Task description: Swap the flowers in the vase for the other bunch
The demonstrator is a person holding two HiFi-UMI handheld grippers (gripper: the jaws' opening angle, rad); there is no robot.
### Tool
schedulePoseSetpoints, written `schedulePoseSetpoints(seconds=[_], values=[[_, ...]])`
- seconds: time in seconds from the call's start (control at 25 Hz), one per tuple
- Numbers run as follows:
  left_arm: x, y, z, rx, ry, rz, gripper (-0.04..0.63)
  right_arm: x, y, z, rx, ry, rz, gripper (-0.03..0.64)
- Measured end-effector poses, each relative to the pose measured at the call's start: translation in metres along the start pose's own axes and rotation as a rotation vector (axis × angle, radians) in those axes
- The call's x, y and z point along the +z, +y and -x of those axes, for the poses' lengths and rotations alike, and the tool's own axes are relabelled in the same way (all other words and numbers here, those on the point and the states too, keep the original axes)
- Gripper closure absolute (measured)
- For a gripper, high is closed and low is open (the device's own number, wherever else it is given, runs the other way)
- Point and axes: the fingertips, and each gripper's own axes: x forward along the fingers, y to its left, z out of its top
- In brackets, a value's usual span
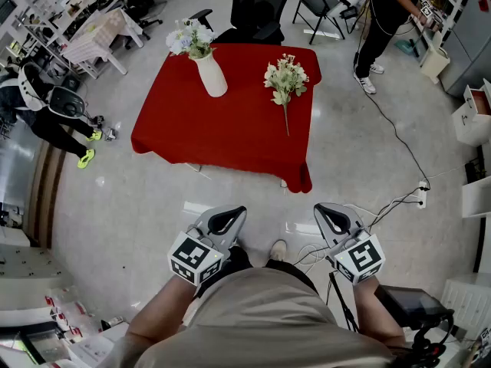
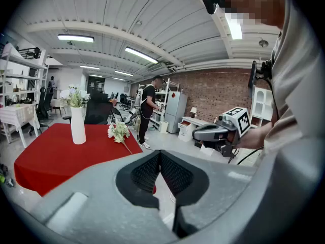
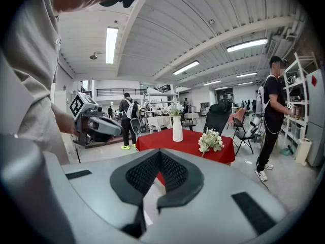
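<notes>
A white vase (image 1: 212, 75) with a bunch of pale flowers (image 1: 189, 38) stands upright near the far left of the red-clothed table (image 1: 230, 121). A second bunch of cream flowers (image 1: 285, 79) lies flat on the cloth to its right, stem toward me. The vase (image 2: 77, 125) and loose bunch (image 2: 119, 132) also show in the left gripper view, and the vase (image 3: 176, 128) and loose bunch (image 3: 210, 141) in the right gripper view. My left gripper (image 1: 232, 218) and right gripper (image 1: 325, 215) are held close to my body, well short of the table, both shut and empty.
A black office chair (image 1: 259, 6) stands behind the table. A person (image 1: 387, 18) stands at the back right by shelves; another person (image 1: 46, 113) crouches at the left. Cables (image 1: 399, 140) run across the floor on the right. White cabinets (image 1: 476, 117) line the right side.
</notes>
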Motion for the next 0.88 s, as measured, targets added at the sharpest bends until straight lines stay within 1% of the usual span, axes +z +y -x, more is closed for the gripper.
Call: schedulePoseSetpoints(seconds=[0.12,0.28,0.44,0.6,0.76,0.88], values=[[0.001,0.014,0.003,0.02,-0.015,0.016,0.588,0.006,-0.001,-0.016,0.014,0.003,0.013,0.606],[-0.003,0.04,0.007,0.046,-0.023,0.057,0.588,0.012,0.003,-0.047,0.056,0.011,0.03,0.606],[-0.002,0.07,0.005,0.052,-0.031,0.07,0.588,0.021,-0.001,-0.08,0.075,0.021,0.043,0.606],[0.007,0.112,-0.004,0.045,-0.057,0.08,0.588,0.033,-0.011,-0.117,0.06,0.04,0.049,0.606],[0.023,0.159,-0.011,0.033,-0.074,0.064,0.588,0.056,-0.021,-0.161,0.038,0.059,0.077,0.606],[0.036,0.191,-0.013,0.015,-0.091,0.058,0.588,0.076,-0.026,-0.191,0.013,0.042,0.078,0.604]])
